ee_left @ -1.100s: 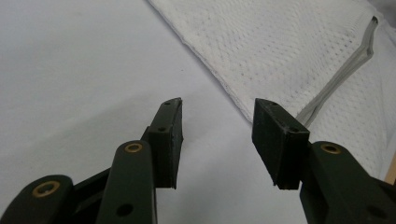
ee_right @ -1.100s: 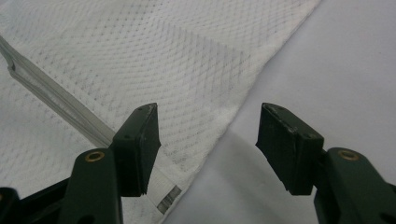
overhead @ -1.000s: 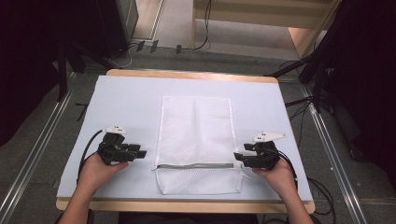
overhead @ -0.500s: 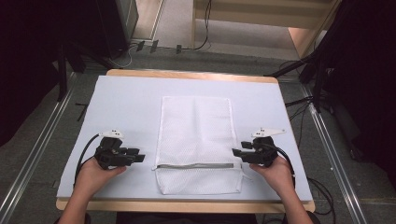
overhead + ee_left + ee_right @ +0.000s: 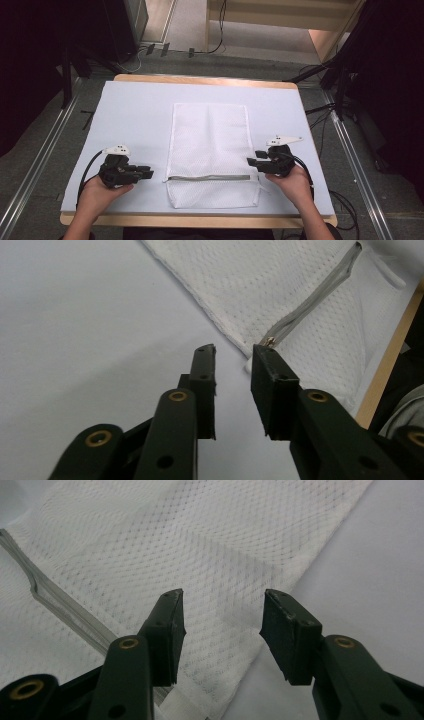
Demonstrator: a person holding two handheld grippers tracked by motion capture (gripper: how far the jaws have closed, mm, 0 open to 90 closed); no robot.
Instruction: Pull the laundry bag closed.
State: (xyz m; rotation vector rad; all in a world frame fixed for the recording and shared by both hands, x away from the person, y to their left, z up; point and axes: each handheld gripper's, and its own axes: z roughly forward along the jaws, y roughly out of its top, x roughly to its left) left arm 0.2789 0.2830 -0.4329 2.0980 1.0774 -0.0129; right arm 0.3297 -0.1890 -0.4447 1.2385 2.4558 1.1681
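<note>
Lying flat in the middle of the pale blue mat [image 5: 135,120], the white mesh laundry bag [image 5: 210,135] runs lengthwise from twelve o'clock to six o'clock in the high view. Its grey zipper [image 5: 207,177] crosses it from nine to three near the six o'clock end, and the mat rests on a wooden table [image 5: 200,220].

At the bag's eight o'clock, the left gripper [image 5: 145,173] points toward three o'clock, just beside the bag's left edge at the height of the zipper. Its jaws have just been closing, yet a narrow gap remains between them, and nothing lies in that gap. In the left gripper view, the left gripper [image 5: 233,357] has one jaw tip close beside the small metal end of the zipper [image 5: 312,302] at the bag's corner; whether that tip touches the cloth cannot be told.

At the bag's four o'clock, the right gripper [image 5: 255,158] points toward nine o'clock at the bag's right edge, a little above the zipper line. Its jaws have also been closing but stand moderately apart. In the right gripper view, the right gripper [image 5: 222,597] straddles the mesh edge without the pads pressing on it.
</note>
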